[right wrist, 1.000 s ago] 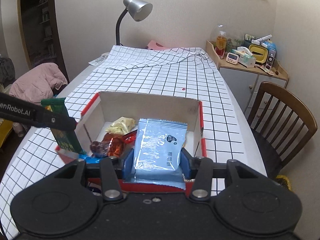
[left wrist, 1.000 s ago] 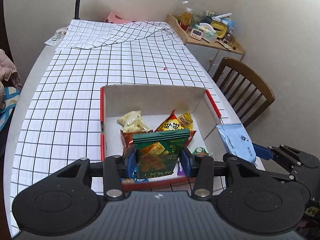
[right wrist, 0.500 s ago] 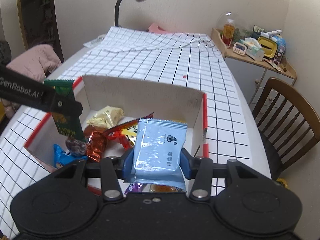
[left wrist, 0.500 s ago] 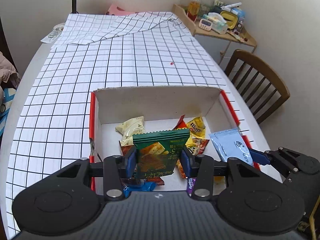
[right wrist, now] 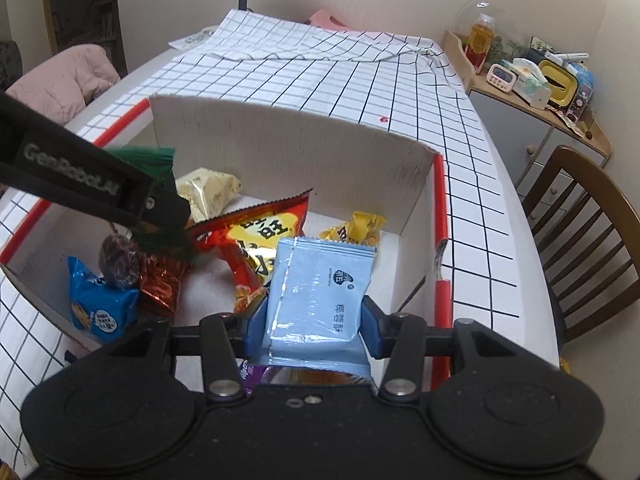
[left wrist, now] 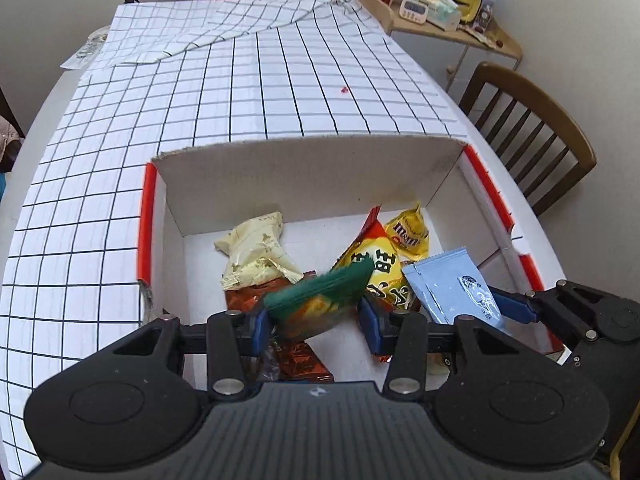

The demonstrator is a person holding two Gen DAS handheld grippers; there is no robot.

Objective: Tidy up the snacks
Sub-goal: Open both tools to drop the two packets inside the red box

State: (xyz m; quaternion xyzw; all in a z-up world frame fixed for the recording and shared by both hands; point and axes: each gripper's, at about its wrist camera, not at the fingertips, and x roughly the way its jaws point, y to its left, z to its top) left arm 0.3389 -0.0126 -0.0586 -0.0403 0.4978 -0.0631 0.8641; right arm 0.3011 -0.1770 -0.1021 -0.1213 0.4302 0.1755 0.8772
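A white cardboard box with red edges [left wrist: 308,168] [right wrist: 288,144] stands on the checked tablecloth and holds several snack packets. My left gripper [left wrist: 316,320] is over the box's near side; the green cracker packet [left wrist: 320,300] between its fingers is blurred and tipping forward, and the jaws look parted. It also shows in the right wrist view [right wrist: 156,196]. My right gripper [right wrist: 312,328] is shut on a light blue packet [right wrist: 320,292], held over the box's right part; the packet also shows in the left wrist view [left wrist: 452,288].
In the box lie a cream packet [left wrist: 256,252], a red-yellow packet [left wrist: 376,264], a yellow M&M's bag [left wrist: 408,232], a blue packet [right wrist: 100,304] and a red foil packet [right wrist: 160,284]. A wooden chair [left wrist: 536,136] stands right of the table. A cluttered side shelf [left wrist: 436,4] is behind.
Both grippers moved forward and down over the box. The green packet, upright before, now tips forward and blurs as the left jaws part. The right gripper still holds the blue packet.
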